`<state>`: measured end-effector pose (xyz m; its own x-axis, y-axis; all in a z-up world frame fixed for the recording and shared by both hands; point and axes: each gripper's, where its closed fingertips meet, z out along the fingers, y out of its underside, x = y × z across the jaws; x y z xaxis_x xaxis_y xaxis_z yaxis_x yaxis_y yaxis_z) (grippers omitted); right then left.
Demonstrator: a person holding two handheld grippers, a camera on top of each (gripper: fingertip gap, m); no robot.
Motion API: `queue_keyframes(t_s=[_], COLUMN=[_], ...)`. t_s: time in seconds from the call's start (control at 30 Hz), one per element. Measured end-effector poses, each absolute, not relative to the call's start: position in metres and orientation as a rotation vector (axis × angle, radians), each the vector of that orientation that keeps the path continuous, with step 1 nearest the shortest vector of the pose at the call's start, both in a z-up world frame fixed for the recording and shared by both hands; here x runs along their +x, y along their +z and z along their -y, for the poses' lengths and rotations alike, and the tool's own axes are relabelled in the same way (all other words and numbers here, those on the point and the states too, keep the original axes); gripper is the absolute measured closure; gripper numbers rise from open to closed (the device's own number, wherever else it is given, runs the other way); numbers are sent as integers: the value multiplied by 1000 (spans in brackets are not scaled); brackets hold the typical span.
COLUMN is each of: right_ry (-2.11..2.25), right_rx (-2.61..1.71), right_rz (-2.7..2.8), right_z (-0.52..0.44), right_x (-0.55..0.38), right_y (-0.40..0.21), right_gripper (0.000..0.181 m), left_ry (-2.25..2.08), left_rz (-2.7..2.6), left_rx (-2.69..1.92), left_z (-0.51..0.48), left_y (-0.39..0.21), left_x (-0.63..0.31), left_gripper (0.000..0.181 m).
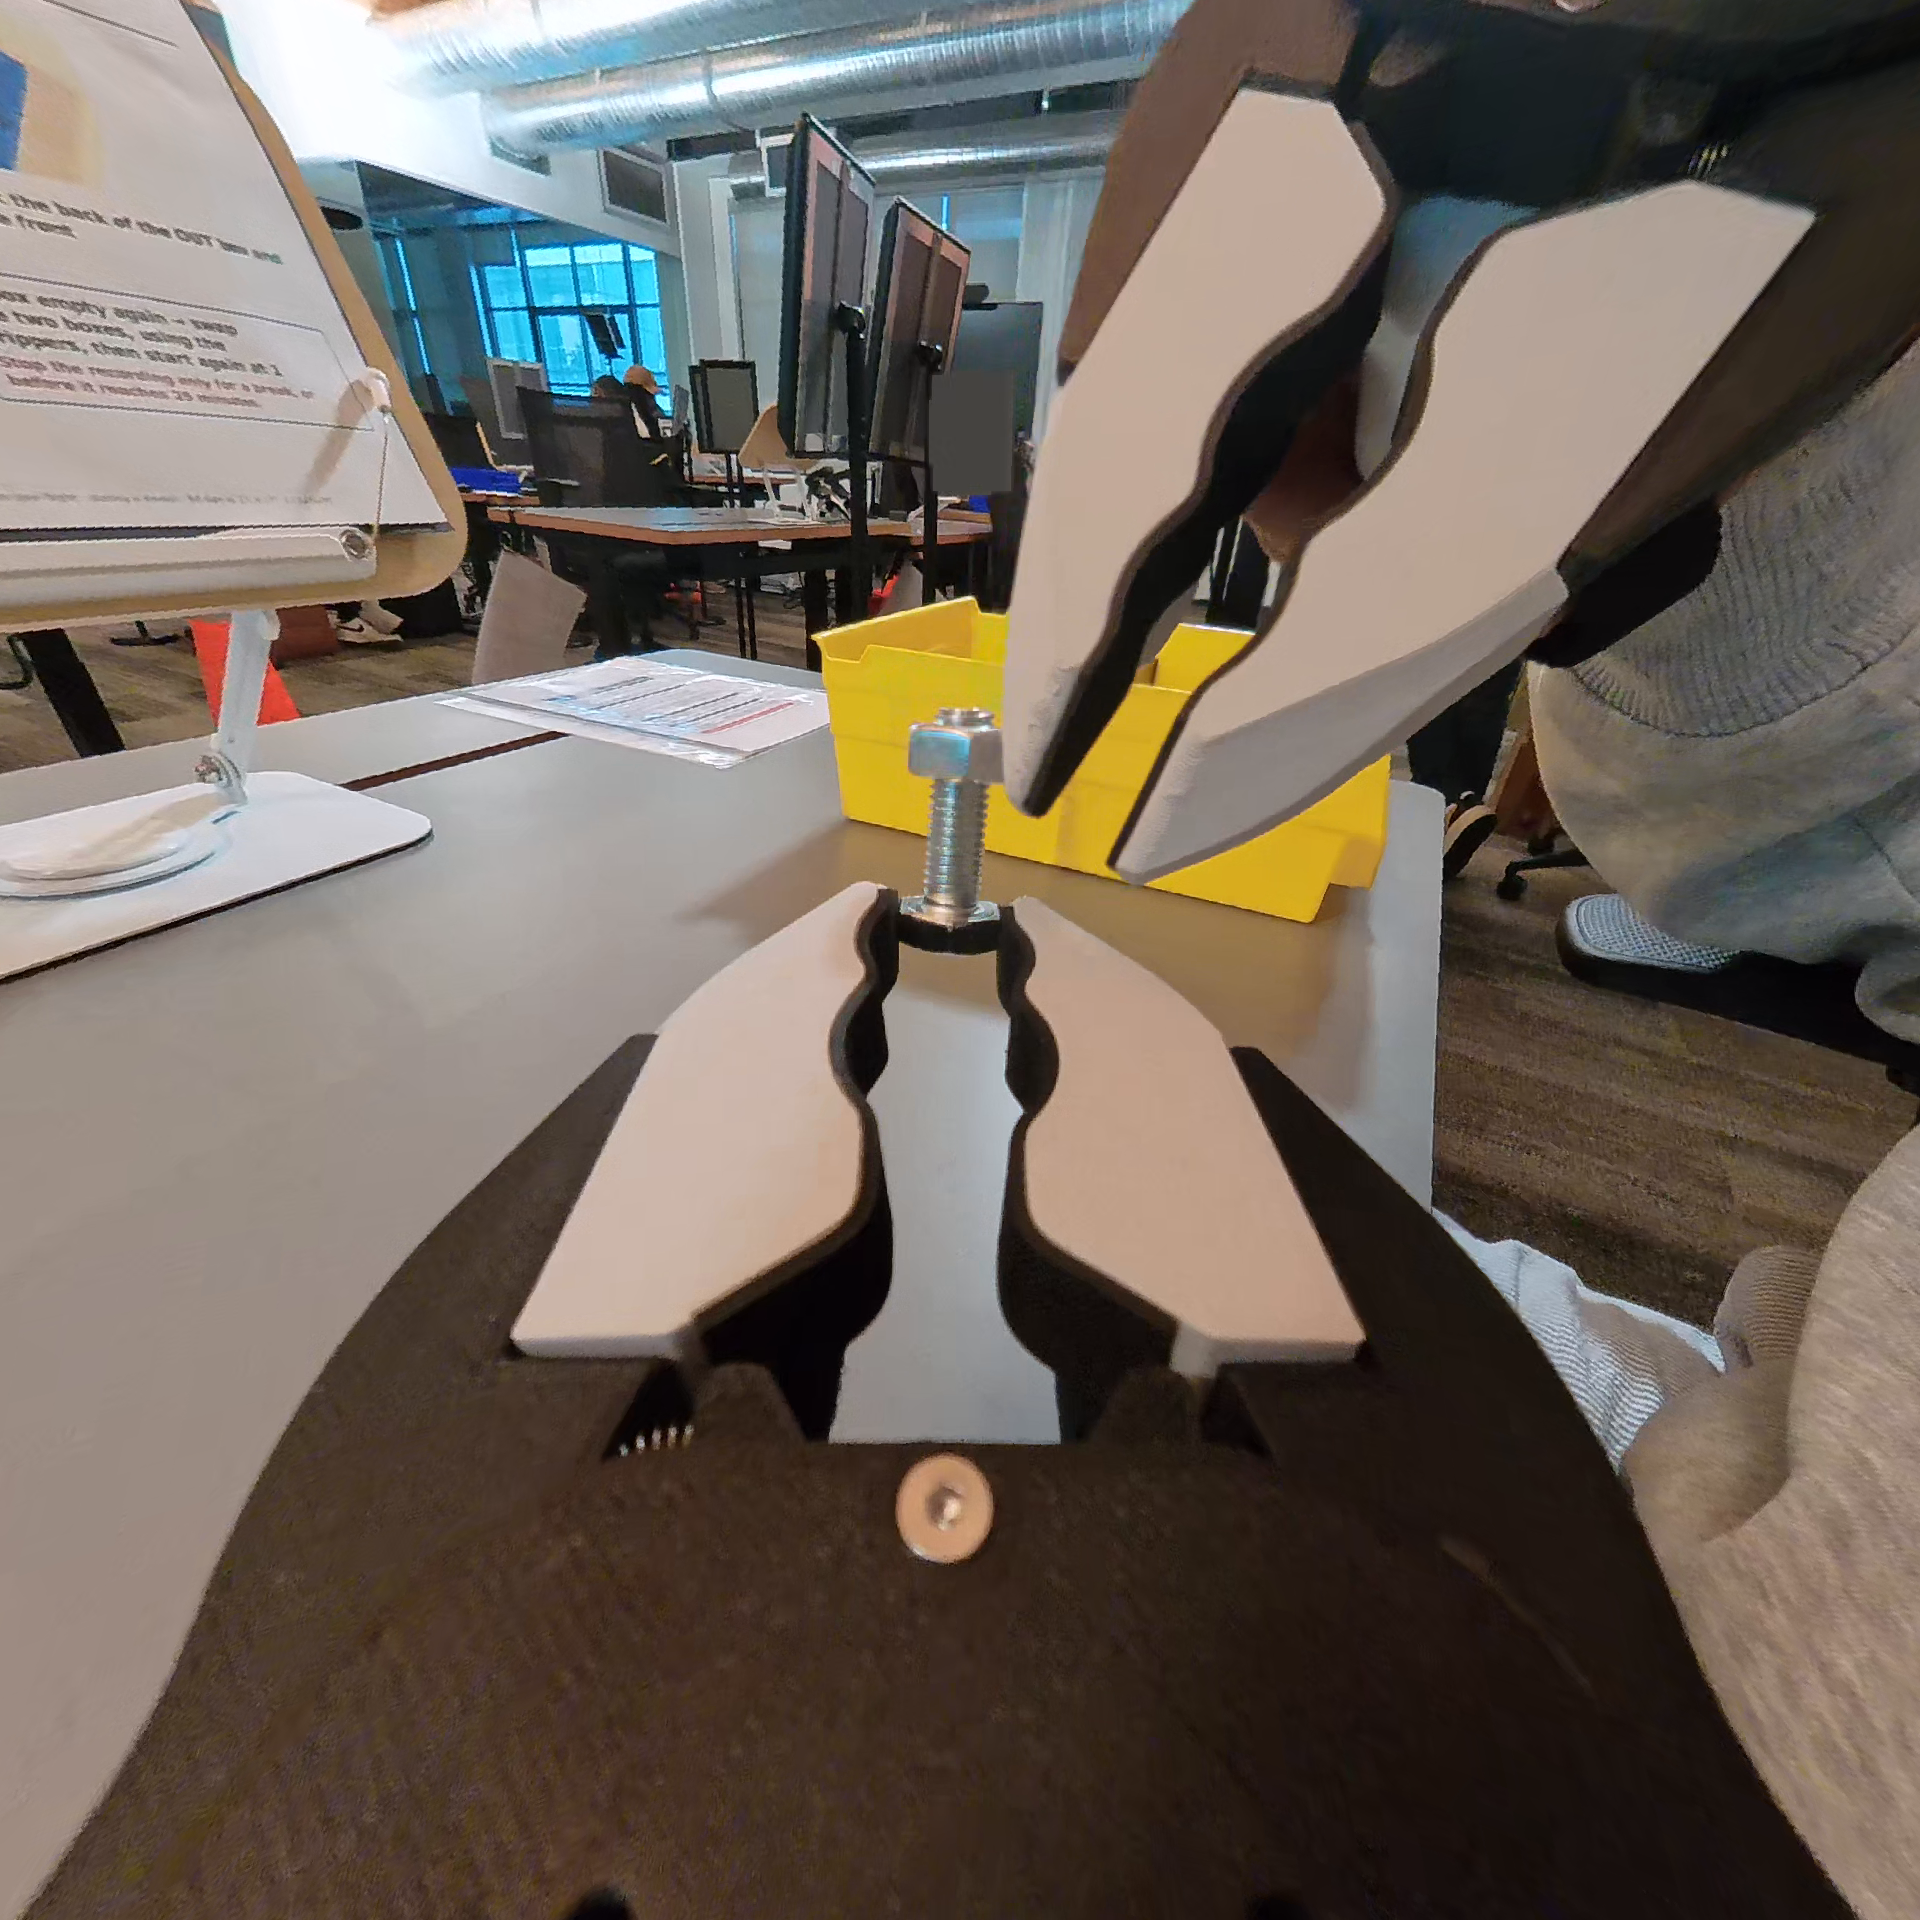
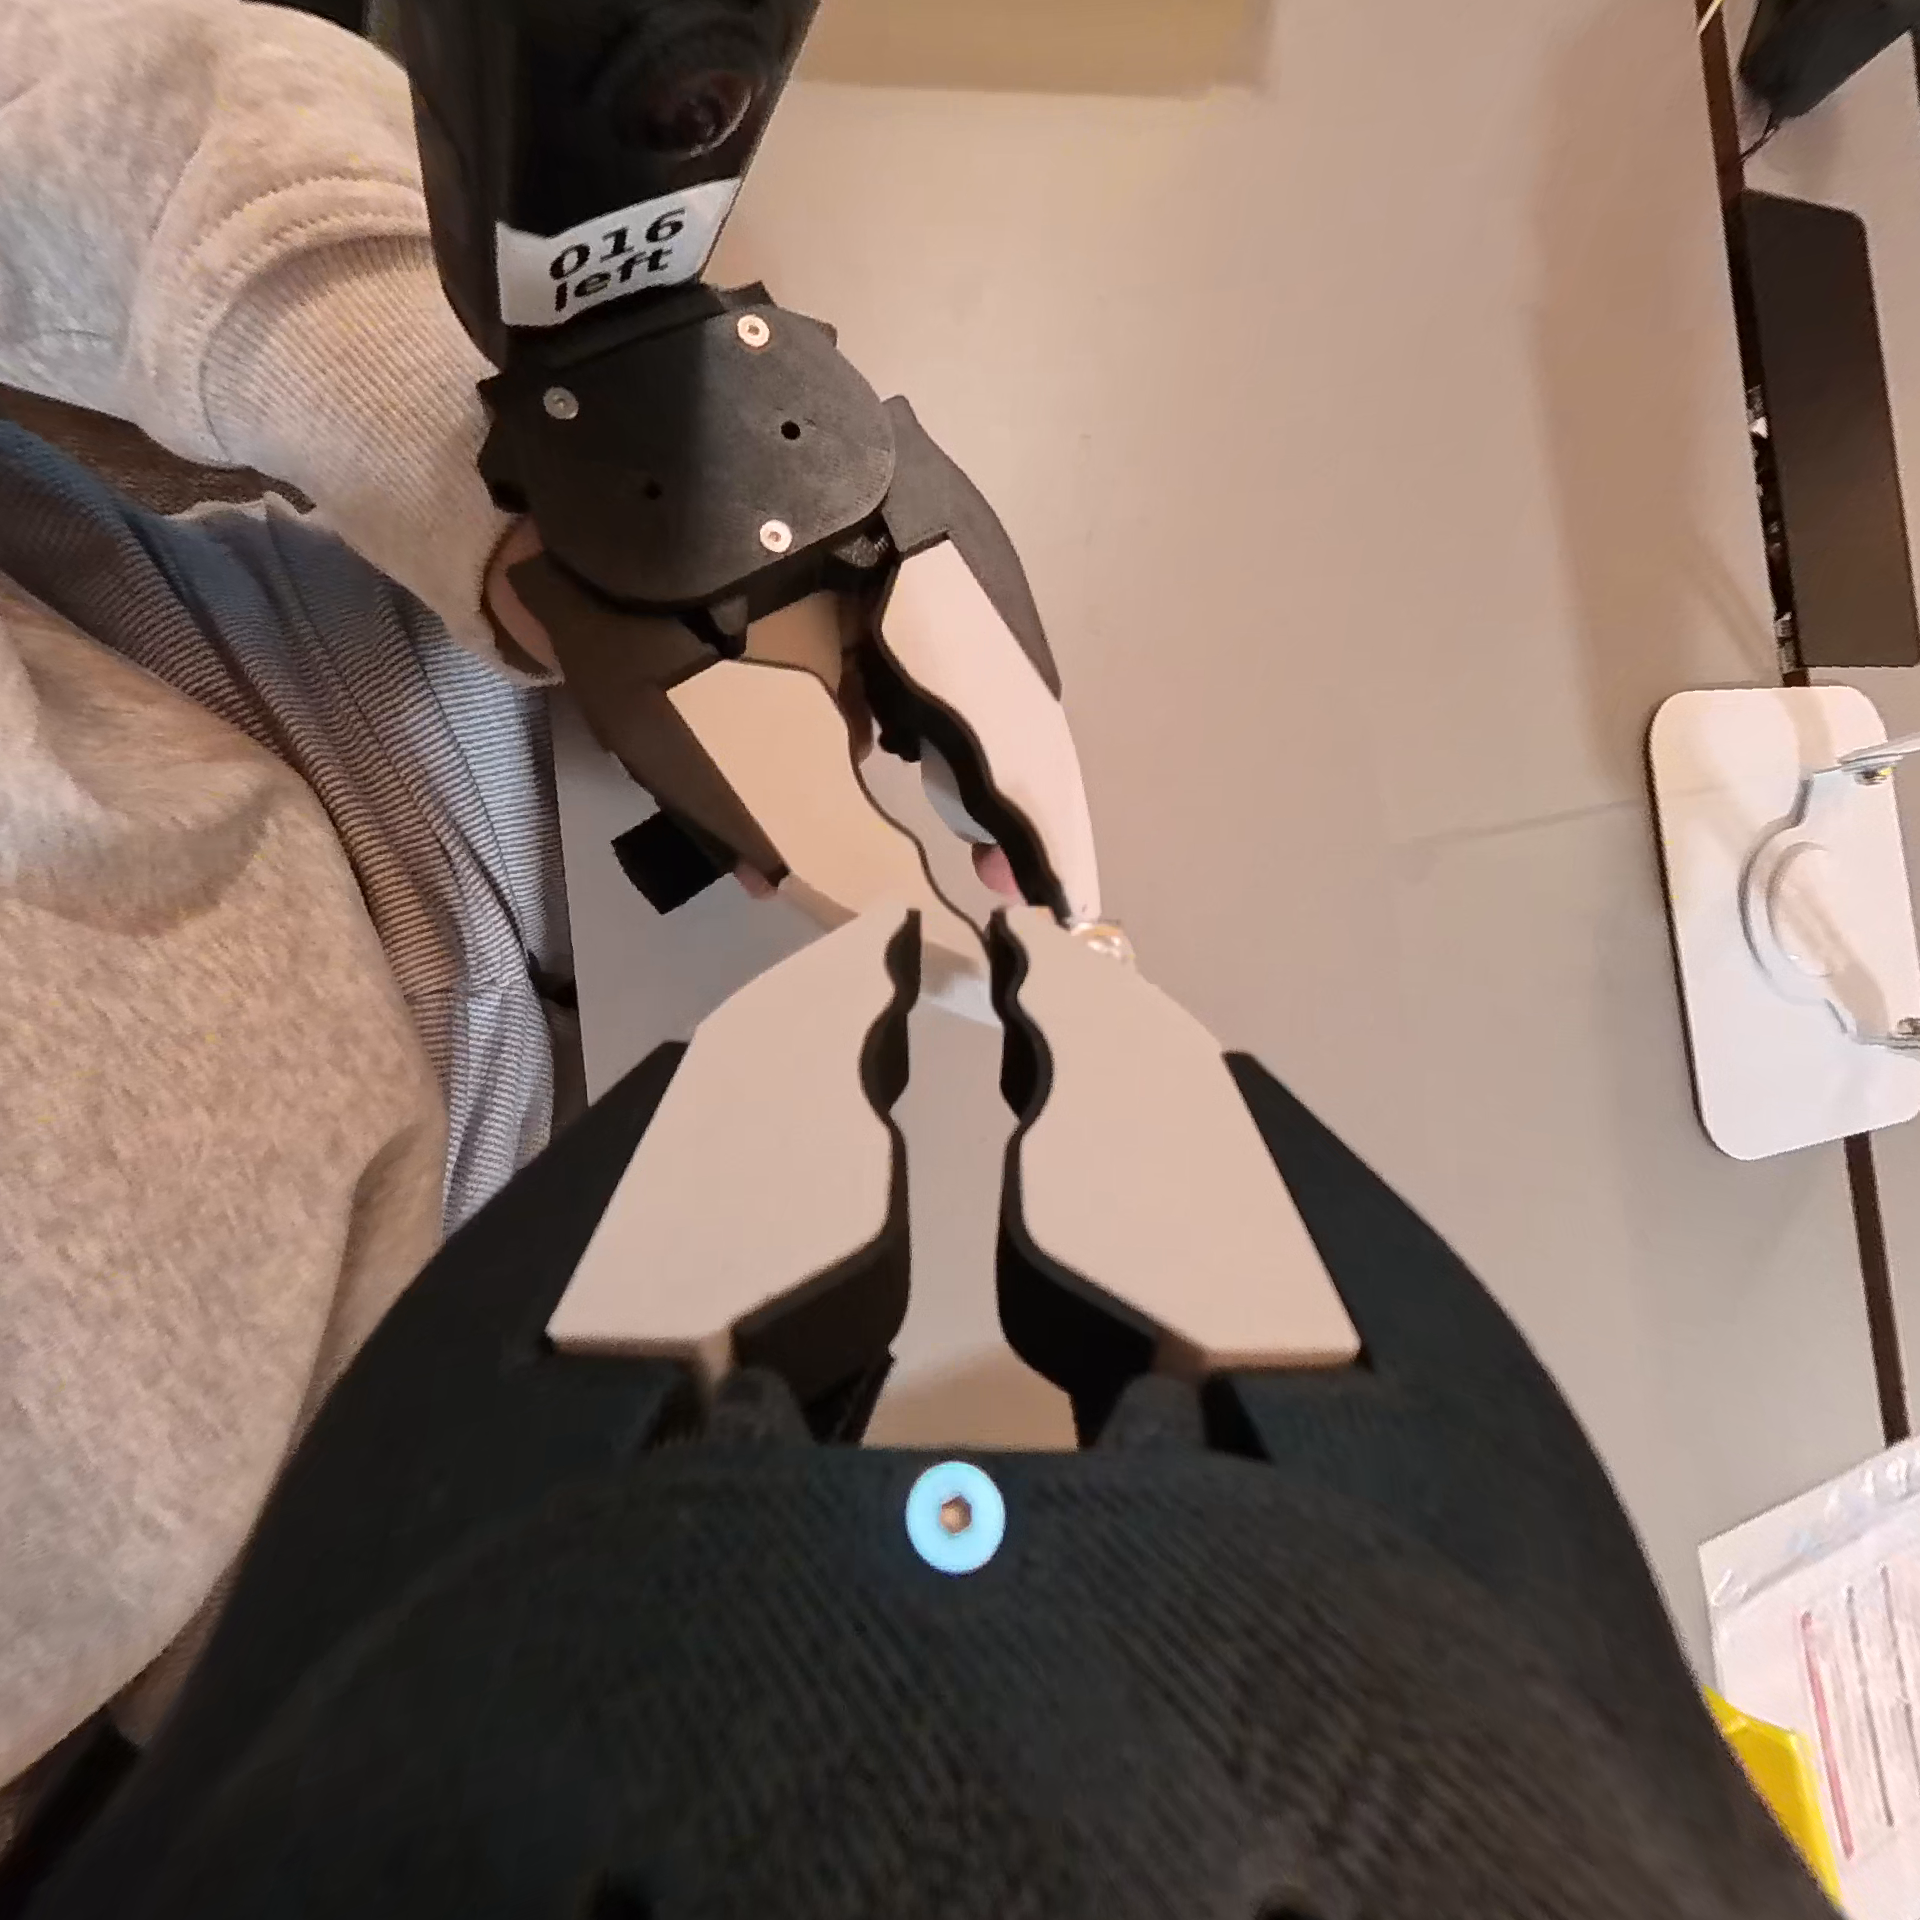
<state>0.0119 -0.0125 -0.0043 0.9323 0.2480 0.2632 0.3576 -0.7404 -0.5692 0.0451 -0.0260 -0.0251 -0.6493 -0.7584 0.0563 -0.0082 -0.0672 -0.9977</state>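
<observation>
My left gripper (image 1: 948, 914) is shut on the head of a silver bolt (image 1: 951, 831) and holds it upright just above the grey table (image 1: 416, 1039). A silver nut (image 1: 953, 750) sits on the top end of the bolt's thread. My right gripper (image 1: 1081, 836) comes down from the upper right, slightly open and empty, its nearer fingertip just right of the nut. In the right wrist view my right gripper (image 2: 956, 925) points down at the left gripper (image 2: 1070, 914), and the nut (image 2: 1103, 940) shows beside its right fingertip.
A yellow bin (image 1: 1195, 821) stands behind the bolt near the table's right edge. A document stand with a white base (image 1: 208, 842) is at the left, also in the right wrist view (image 2: 1766, 914). A laminated sheet (image 1: 644, 696) lies at the back. A person's grey sweater (image 2: 208, 935) is close.
</observation>
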Motion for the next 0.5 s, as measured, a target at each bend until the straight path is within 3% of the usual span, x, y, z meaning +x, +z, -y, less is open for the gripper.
queue_keyframes(t_s=[0.5], right_ry=[-261], right_rx=[-2459], right_rz=[356], right_z=[18], right_x=[30], right_y=[-4], right_gripper=[164], left_ry=[-1827], left_rz=[-1634], left_rx=[-816], left_z=[26], left_y=[-19], left_x=[42], left_gripper=[162])
